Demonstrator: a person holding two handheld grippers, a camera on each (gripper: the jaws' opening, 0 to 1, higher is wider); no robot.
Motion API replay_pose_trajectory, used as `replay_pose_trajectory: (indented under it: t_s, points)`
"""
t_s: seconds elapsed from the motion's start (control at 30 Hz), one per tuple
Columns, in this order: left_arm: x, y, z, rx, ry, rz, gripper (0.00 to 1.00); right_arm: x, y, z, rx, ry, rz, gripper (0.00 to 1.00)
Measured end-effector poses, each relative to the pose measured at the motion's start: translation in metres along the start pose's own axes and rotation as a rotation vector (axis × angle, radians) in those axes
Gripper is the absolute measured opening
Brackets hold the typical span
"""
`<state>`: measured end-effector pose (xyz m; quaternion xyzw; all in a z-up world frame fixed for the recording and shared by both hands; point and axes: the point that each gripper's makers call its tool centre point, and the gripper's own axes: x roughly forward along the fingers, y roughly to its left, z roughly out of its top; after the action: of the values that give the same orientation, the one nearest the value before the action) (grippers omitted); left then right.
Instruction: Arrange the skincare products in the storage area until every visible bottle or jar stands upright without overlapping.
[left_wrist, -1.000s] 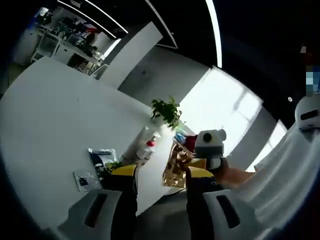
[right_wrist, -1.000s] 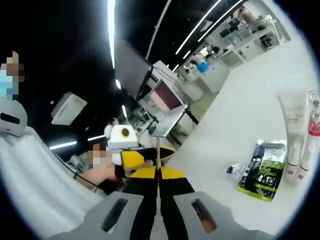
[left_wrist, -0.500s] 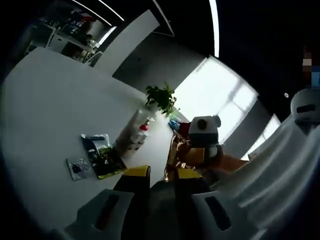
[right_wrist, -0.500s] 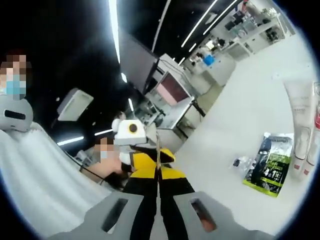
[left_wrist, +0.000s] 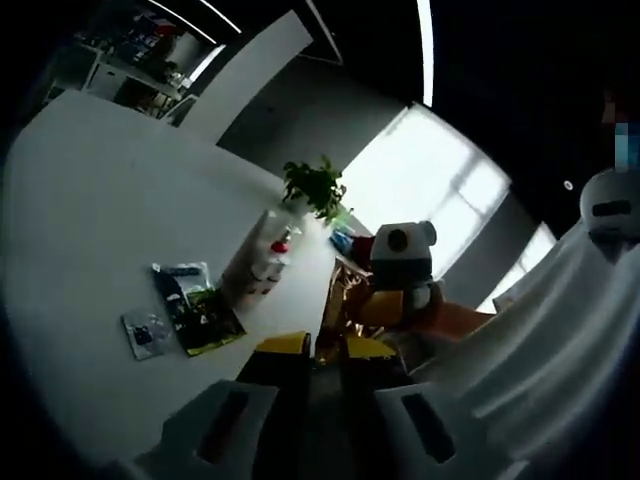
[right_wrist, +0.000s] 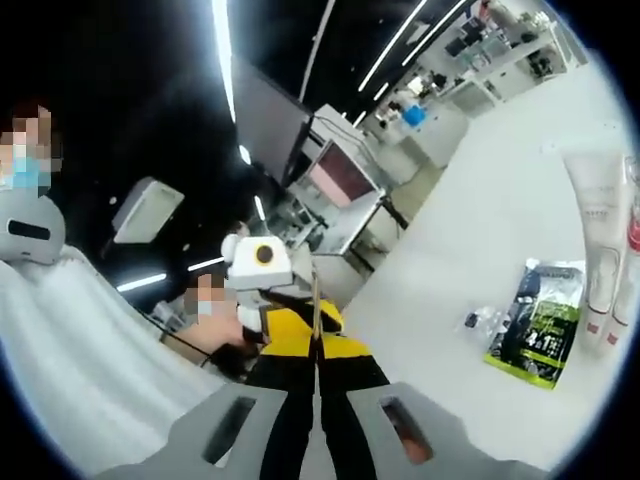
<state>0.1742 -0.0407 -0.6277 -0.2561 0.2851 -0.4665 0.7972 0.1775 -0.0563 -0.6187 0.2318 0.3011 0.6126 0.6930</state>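
White bench (left_wrist: 90, 230): carries the skincare things, all lying flat, none upright.
Tubes: a pale tube (right_wrist: 598, 230) with a red-capped one (right_wrist: 632, 235) just beside it, both on their sides near the far edge of the right gripper view; in the left gripper view the same cluster (left_wrist: 262, 268) lies near a potted plant (left_wrist: 314, 185).
Sachets: a dark green pouch (right_wrist: 533, 322) flat on the bench, a small clear packet (right_wrist: 478, 322) just beside it (contents too small to tell).
Left tool (left_wrist: 315, 350): yellow-tipped jaws narrowly apart, nothing between them, held off the bench edge and well apart from the products.
Right tool (right_wrist: 316, 350): jaws pressed together with no gap, holding nothing; it also shows in the left gripper view (left_wrist: 400, 275), beside a gold foil bag (left_wrist: 335, 300).
Progress: as I judge it, barely begun; no product stands, and both tools are away from the bench.
Left to do: reach the tubes, stand each one up clear of its neighbour, and keep the pouch and packet in sight.
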Motion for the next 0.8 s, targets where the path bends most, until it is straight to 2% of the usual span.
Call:
replay_pose_trajectory:
  t_s: [0.1, 0.17, 0.3, 0.37, 0.43, 0.5, 0.6, 0.63, 0.7, 0.8]
  points:
    - [0.001, 0.003, -0.001, -0.014, 0.0, 0.012, 0.03, 0.0, -0.003, -0.001, 0.003, 0.011, -0.01, 0.01]
    - [0.001, 0.006, -0.001, -0.064, -0.009, 0.026, 0.02, 0.001, -0.005, -0.001, 0.009, 0.011, -0.014, 0.01]
    - [-0.002, 0.014, 0.002, -0.142, -0.077, 0.056, 0.0, 0.006, -0.009, 0.0, 0.013, 0.006, -0.038, 0.01]
    - [-0.004, 0.018, 0.002, -0.191, -0.105, 0.071, 0.0, 0.009, -0.013, 0.001, -0.033, -0.003, -0.06, 0.01]
    - [-0.007, 0.021, 0.001, -0.212, -0.133, 0.074, 0.0, 0.012, -0.012, -0.001, -0.033, -0.014, -0.056, 0.01]
    - [-0.01, 0.019, 0.003, -0.258, -0.178, 0.049, 0.0, 0.014, -0.011, 0.002, -0.074, -0.046, -0.046, 0.02]
    - [-0.013, 0.018, 0.007, -0.341, -0.237, 0.005, 0.0, 0.015, -0.012, 0.001, -0.064, -0.058, -0.049, 0.04]
    - [-0.015, 0.019, 0.011, -0.367, -0.281, -0.006, 0.0, 0.016, -0.013, -0.001, -0.057, -0.061, -0.054, 0.05]
    - [-0.017, 0.021, 0.012, -0.395, -0.304, -0.011, 0.0, 0.018, -0.014, -0.005, -0.044, -0.065, -0.06, 0.05]
    - [-0.014, 0.021, 0.012, -0.389, -0.298, -0.01, 0.0, 0.02, -0.013, -0.009, -0.019, -0.07, -0.065, 0.05]
